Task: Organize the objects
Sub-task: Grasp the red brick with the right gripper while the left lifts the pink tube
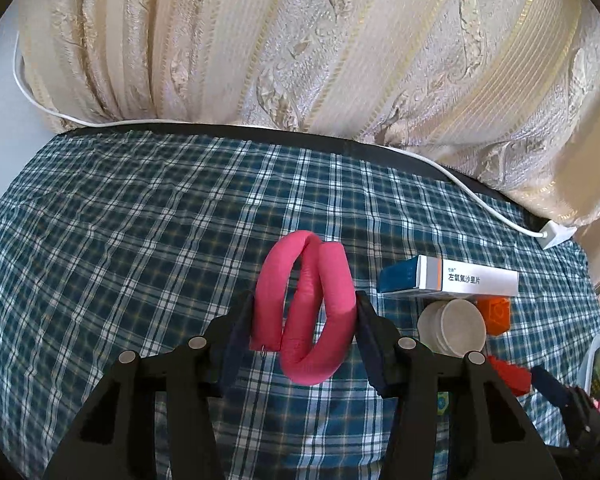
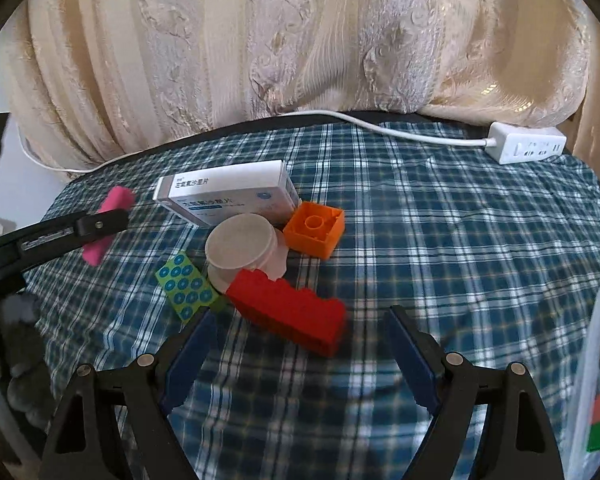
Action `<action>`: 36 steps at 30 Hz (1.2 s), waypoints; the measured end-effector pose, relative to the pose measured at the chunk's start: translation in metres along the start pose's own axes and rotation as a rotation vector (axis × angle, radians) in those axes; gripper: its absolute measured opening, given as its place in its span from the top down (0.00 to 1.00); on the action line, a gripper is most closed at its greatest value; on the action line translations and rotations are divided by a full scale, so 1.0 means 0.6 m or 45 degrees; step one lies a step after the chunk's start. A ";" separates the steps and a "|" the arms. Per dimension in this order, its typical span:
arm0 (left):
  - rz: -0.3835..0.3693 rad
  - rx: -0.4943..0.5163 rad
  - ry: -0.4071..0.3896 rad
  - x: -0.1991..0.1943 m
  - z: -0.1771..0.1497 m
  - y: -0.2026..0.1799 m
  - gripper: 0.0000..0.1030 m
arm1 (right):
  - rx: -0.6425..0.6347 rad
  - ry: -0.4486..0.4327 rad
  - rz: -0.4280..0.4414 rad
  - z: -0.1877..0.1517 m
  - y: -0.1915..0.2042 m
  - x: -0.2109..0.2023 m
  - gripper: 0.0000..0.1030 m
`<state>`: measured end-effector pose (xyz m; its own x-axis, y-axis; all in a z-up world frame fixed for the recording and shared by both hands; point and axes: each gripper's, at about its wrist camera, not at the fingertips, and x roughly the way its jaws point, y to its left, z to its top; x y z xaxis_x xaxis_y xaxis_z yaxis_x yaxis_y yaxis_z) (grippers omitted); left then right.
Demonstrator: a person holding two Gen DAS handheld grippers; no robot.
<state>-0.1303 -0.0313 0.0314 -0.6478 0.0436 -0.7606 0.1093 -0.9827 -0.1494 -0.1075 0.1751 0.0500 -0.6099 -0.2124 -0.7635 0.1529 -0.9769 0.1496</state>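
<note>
My left hand-held gripper pinches the pink foam loop, lifted left of the medicine box. My right hand-held gripper is spread wide just short of the red brick, itself in front of that box. I'd judge: centre the jaws over the brick's long sides, close squarely.

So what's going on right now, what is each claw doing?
Left gripper shut on pink foam curler, lifted. Right gripper open, just short of red building brick. Lidded tub and orange brick crowd behind it.

Plaid-covered table with medicine box, power strip.
</note>
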 end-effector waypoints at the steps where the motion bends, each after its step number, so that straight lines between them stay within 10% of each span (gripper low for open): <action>1: -0.002 0.001 0.000 -0.001 0.000 0.000 0.51 | 0.008 0.004 -0.006 0.001 0.001 0.005 0.15; 9: -0.013 0.012 0.005 -0.005 -0.002 -0.008 0.51 | 0.042 0.020 -0.073 0.009 0.003 0.033 0.15; 13: -0.015 0.019 0.011 -0.003 -0.004 -0.011 0.51 | 0.002 0.016 -0.086 0.011 0.008 0.032 0.37; 36: -0.098 0.119 -0.022 -0.041 -0.012 -0.064 0.51 | 0.081 -0.074 -0.039 -0.043 -0.035 -0.083 0.37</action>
<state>-0.1133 0.0067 0.0513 -0.6648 0.1174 -0.7378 -0.0118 -0.9891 -0.1467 -0.0605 0.2071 0.0688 -0.6578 -0.1818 -0.7309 0.0852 -0.9822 0.1676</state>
